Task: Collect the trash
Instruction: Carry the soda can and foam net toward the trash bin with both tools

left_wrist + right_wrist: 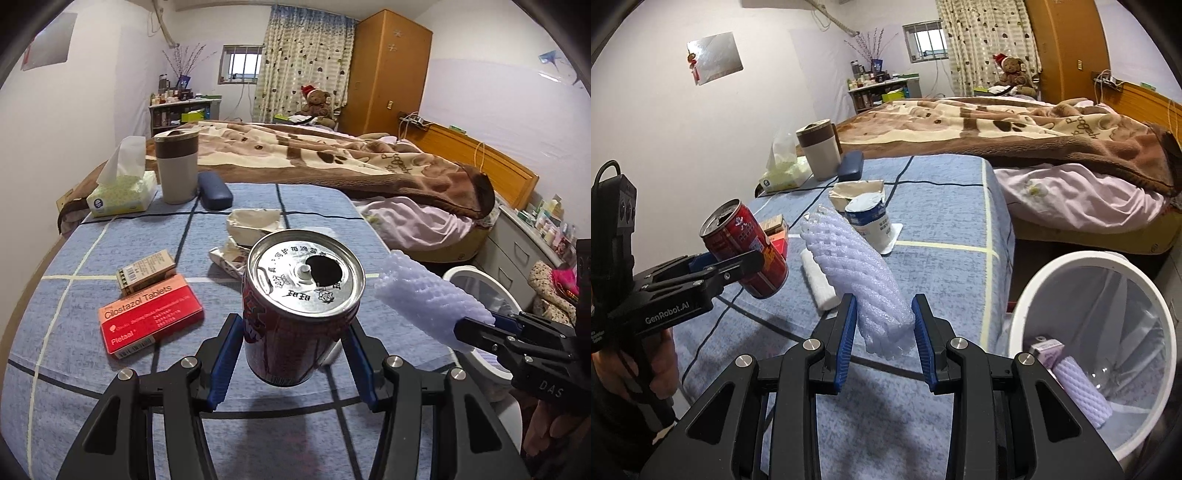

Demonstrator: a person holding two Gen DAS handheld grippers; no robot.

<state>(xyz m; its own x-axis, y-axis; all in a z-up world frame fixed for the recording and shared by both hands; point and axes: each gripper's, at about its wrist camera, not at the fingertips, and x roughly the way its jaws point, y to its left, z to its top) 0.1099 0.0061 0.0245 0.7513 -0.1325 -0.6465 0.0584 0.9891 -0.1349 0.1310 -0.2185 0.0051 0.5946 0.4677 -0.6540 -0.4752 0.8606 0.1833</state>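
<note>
Red can [299,310] clamped in left gripper [295,362], lifted clear of blue checked cloth [110,406]. Foam net sleeve [864,280] pinched in right gripper [886,343], near table edge. White bin [1034,280] just beyond that edge, mouth open, another sleeve inside.

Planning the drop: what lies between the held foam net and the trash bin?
Nothing: the right wrist view shows only bedsheet edge between foam net and bin.

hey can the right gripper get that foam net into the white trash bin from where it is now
Probably yes. The right gripper already holds the foam net, and the white bin sits open just to its right with nothing between them.
</note>
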